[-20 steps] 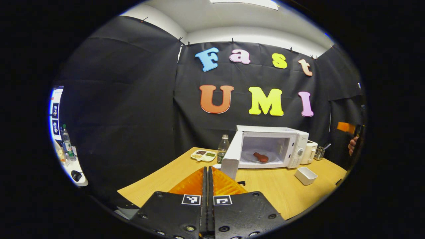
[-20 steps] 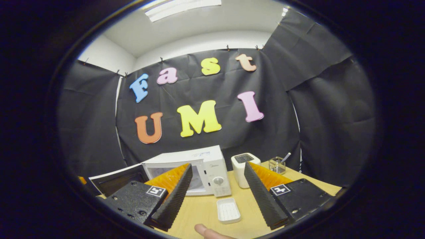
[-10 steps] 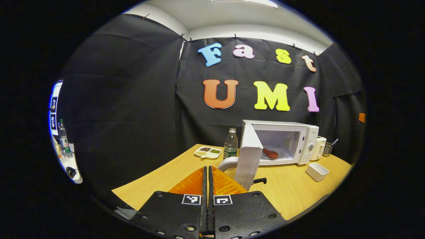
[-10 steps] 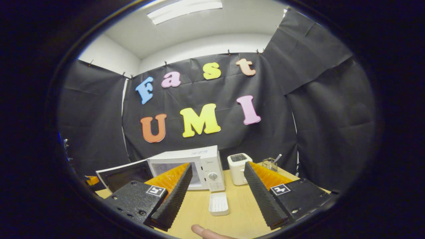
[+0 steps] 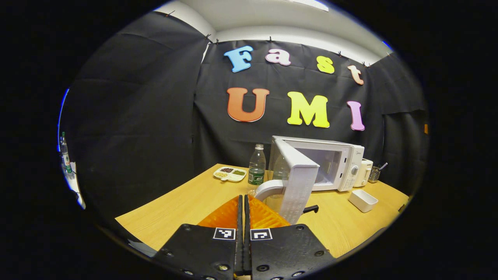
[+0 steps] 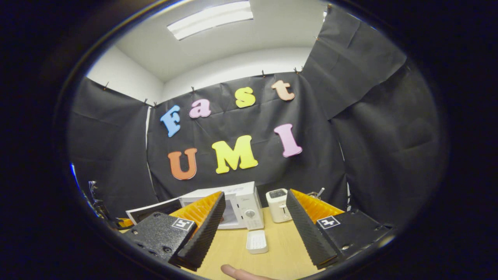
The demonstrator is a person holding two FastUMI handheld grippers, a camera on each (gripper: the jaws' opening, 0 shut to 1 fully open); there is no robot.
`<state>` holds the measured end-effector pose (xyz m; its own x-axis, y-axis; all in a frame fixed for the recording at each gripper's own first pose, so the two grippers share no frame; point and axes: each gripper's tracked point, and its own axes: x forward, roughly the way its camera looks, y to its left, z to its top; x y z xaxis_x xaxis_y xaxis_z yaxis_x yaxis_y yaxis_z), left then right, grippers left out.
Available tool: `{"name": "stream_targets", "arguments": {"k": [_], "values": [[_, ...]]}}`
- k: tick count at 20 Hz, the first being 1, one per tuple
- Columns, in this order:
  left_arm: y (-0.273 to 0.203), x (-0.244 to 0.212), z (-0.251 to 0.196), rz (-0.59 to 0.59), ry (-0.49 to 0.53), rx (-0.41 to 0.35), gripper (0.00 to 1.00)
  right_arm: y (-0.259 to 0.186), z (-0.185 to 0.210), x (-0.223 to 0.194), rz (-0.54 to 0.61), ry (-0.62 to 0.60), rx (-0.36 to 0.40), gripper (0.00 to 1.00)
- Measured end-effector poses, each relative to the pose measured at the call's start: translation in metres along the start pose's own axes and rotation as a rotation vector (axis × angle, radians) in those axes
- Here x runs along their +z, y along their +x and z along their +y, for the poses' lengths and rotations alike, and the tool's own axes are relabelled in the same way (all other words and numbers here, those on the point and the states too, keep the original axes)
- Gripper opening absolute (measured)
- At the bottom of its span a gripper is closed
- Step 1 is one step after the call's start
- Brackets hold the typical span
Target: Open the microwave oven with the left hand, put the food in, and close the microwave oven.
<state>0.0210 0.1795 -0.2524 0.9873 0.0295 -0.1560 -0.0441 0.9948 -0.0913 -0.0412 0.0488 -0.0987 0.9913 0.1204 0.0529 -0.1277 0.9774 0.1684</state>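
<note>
The left gripper [image 5: 243, 202], fingers pressed together on nothing, points across a wooden table [image 5: 183, 202]. Just ahead and slightly right of its tips stands the microwave door [image 5: 297, 182], swung partway and edge-on, its curved handle [image 5: 268, 188] nearest the gripper. Behind the door sits the microwave [image 5: 338, 163]; the door hides the food. A bottle [image 5: 256, 167] and a divided tray [image 5: 229, 174] lie ahead to the left, a white dish [image 5: 362, 200] to the right. The right gripper [image 6: 253, 221] is spread wide, empty, above the dish [image 6: 256, 241], facing the microwave [image 6: 237, 206] and a toaster [image 6: 279, 205].
</note>
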Motion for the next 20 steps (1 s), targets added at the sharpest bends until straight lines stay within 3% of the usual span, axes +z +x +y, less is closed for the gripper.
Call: {"name": "stream_targets", "arguments": {"k": [8,20], "values": [[-0.002,-0.013,-0.064,-0.009,-0.085,-0.119,0.00,0.001,-0.013,-0.004,0.024,0.019,-0.024,0.99],[0.024,-0.015,-0.187,-0.026,0.024,-0.259,0.00,0.019,-0.045,-0.018,0.052,0.038,-0.042,0.99]]}}
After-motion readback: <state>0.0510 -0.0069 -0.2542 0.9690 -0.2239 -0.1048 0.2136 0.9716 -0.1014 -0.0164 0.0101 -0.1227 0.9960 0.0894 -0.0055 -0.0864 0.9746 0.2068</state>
